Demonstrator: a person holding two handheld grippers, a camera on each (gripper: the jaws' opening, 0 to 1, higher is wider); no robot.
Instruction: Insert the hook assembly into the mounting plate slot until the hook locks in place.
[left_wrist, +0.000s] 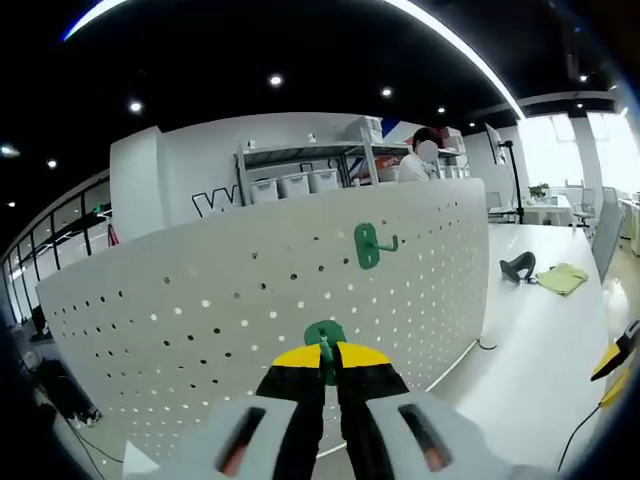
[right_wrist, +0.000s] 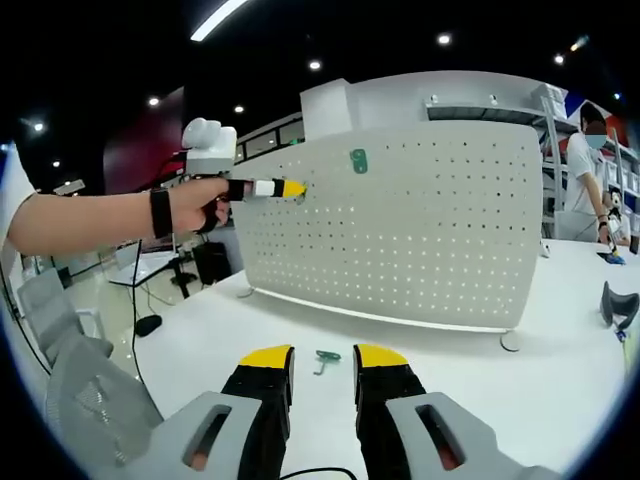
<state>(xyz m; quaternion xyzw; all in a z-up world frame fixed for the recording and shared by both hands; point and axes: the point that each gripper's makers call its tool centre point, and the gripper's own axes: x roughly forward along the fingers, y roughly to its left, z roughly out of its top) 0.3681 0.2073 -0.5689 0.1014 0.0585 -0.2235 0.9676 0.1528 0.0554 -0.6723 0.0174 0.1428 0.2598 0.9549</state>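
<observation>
Nearest the lens in the left gripper view, the left gripper, with yellow-tipped black jaws, is seen pinched on a small green plastic hook assembly, whose round head stands above the jaw tips. Straight ahead of it stands the white perforated metal mounting plate, upright on the white table. A second green hook is already seated higher on the plate, up and to the right of the held one, its prong pointing to the right.

In the right gripper view, the left gripper is seen from the side, held in a person's hand, with its long axis pointing at the plate's face and its tip at or just beside the surface; whether it touches cannot be told. The right gripper is held low with its jaws spread and nothing between them, well back from the plate. A third small green hook lies on the table just beyond its tips.

The insertion is judged to fall to the left gripper, as the nearer one, with a push straight along its own axis into a slot.
</observation>
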